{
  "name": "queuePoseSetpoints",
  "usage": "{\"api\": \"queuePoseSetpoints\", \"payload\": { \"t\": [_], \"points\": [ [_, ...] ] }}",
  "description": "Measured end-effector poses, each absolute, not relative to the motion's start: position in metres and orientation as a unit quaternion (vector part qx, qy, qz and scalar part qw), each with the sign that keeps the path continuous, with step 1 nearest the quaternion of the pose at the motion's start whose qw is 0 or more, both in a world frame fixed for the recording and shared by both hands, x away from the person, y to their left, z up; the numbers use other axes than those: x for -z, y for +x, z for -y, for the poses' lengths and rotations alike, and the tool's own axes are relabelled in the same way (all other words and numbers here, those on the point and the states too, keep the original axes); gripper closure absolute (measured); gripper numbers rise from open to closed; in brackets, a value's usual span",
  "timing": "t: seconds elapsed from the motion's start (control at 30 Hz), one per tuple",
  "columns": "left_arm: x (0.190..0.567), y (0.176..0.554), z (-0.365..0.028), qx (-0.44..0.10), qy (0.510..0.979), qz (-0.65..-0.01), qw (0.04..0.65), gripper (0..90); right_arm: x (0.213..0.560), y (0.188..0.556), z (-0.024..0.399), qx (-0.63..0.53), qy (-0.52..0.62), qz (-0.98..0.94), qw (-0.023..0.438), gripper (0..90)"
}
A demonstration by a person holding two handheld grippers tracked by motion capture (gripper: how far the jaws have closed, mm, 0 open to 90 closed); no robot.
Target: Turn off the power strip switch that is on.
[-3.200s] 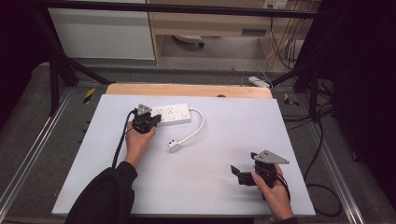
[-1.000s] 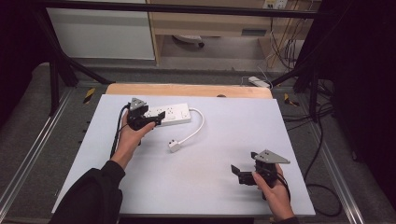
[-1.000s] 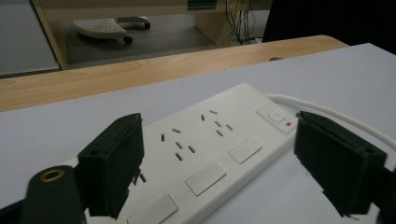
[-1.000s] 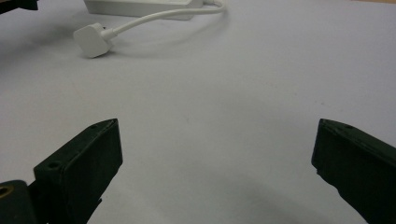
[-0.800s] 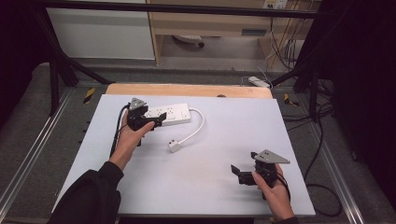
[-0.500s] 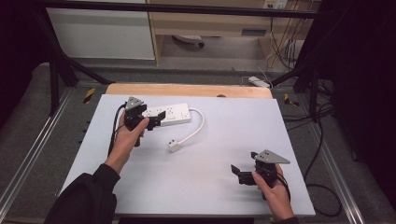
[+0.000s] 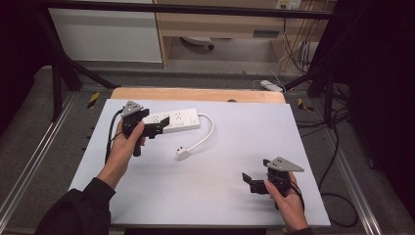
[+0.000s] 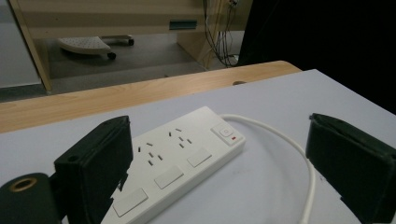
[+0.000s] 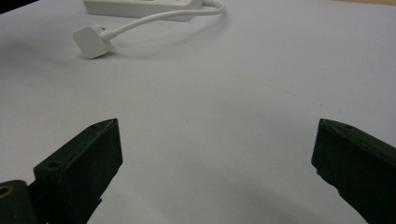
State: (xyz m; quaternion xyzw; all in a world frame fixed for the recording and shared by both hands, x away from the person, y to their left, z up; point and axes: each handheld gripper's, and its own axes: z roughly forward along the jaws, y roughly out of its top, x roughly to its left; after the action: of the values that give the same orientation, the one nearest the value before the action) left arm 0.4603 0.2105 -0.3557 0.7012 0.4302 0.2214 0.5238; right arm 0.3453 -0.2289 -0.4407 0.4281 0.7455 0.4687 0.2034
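Observation:
A white power strip (image 7: 176,121) lies at the back left of the white table top (image 7: 244,137), its cord curling to a white plug (image 7: 183,153). My left gripper (image 7: 155,126) hovers at the strip's left end and points along it. Its jaws have just been opening and stand wide apart. In the left gripper view the strip (image 8: 177,158) lies below and between the jaws of my left gripper (image 8: 224,154), untouched by the pads. My right gripper (image 7: 248,182) rests open near the front right, and the right gripper view shows nothing in my right gripper (image 9: 215,154), with the plug (image 9: 92,41) far ahead.
A wooden strip (image 7: 195,94) borders the table's far edge. Metal rails run along both sides, and cables hang at the right. Beyond the table stand a wooden cabinet and a white panel.
My left gripper has drifted left and lifted a little off the strip's end, and its jaws have spread slightly. The right hand has stayed where it was.

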Motion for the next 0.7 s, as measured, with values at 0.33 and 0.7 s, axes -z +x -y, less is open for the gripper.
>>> {"api": "queuePoseSetpoints", "payload": {
  "t": [0.33, 0.7],
  "points": [
    [0.343, 0.435, -0.224, -0.225, 0.696, -0.428, 0.530, 6.0, 0.441, 0.345, 0.229, -0.468, 0.428, -0.746, 0.204, 2.2],
    [0.339, 0.407, -0.241, -0.230, 0.693, -0.430, 0.531, 6.0, 0.441, 0.345, 0.228, -0.466, 0.428, -0.747, 0.203, 2.3]
  ]
}}
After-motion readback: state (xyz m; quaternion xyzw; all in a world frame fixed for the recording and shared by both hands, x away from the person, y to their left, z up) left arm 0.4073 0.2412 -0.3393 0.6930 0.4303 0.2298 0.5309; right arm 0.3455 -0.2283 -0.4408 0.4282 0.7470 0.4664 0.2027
